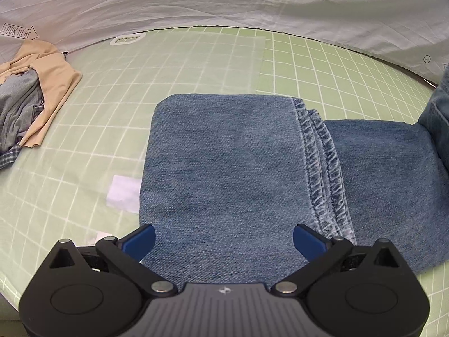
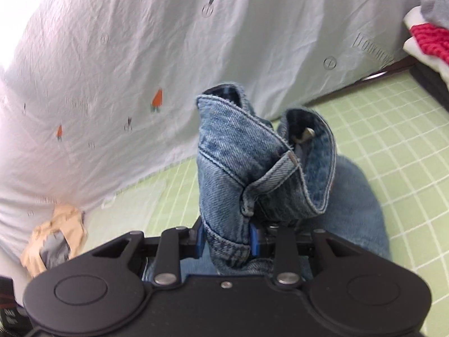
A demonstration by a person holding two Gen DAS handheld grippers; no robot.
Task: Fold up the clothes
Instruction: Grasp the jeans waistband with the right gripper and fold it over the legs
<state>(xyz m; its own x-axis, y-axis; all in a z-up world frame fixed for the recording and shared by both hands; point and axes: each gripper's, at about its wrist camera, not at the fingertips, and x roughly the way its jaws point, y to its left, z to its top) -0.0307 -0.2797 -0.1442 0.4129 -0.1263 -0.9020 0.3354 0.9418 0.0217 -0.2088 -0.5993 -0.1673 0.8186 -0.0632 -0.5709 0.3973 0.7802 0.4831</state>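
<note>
A: Jeans (image 1: pixel 224 163) lie on the green gridded bench (image 1: pixel 322 64), legs already doubled over with the hems (image 1: pixel 322 163) stacked; the waistband (image 2: pixel 252 163) is lifted, pinched in the right tongs (image 2: pixel 226 241).

B: And the left tongs (image 1: pixel 224 238)?

A: Spread apart over the folded legs, gripping nothing.

B: Then nothing pins that fold. Carrying the waist across could drag the layers and skew the hems.

A: Likely. The right tongs also hold only a bunched edge of thick denim; it may slip out mid-swing.

B: The clothes pile (image 1: pixel 31 104) sits well apart, so little snagging risk there.
</note>
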